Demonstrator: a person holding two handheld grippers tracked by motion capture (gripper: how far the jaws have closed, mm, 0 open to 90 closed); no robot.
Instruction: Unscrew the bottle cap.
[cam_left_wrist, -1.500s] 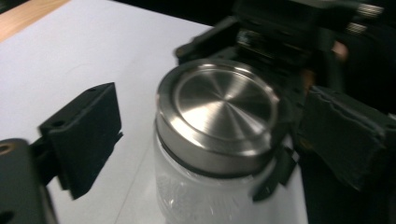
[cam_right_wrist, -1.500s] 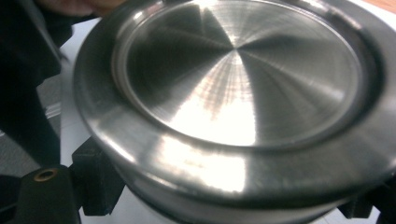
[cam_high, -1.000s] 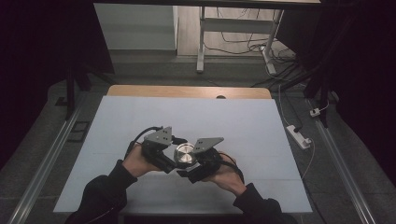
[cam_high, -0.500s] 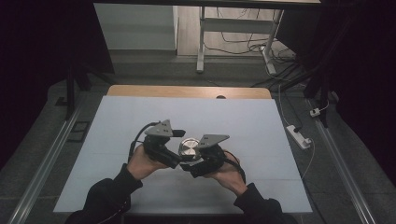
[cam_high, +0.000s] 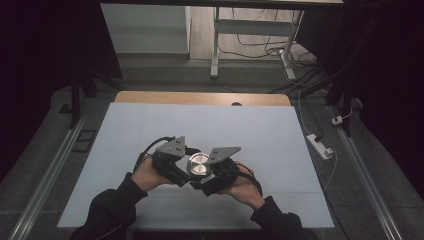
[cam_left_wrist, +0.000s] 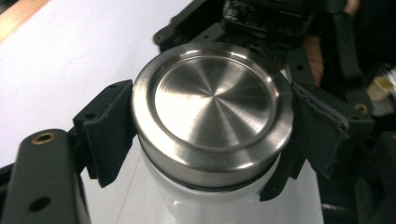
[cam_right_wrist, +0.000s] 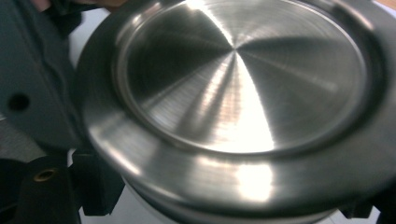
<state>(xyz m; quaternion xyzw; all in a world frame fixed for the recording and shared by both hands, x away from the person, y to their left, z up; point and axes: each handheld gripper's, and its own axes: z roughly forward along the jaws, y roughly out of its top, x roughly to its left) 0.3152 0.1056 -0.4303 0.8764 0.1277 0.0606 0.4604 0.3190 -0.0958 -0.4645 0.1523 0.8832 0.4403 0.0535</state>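
Steel-lidded white jar (cam_high: 198, 163) stood near the front of the white table (cam_high: 260, 130), between both hands. Left gripper (cam_left_wrist: 205, 140) clamped its lid rim. Right gripper (cam_high: 212, 175) pressed close; grip unclear.

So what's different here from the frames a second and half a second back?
Very little. The left gripper shifted slightly on the steel lid, its grey plate angling differently; its jaws sit on either side of the lid. The right gripper stays beside the white container on the table.
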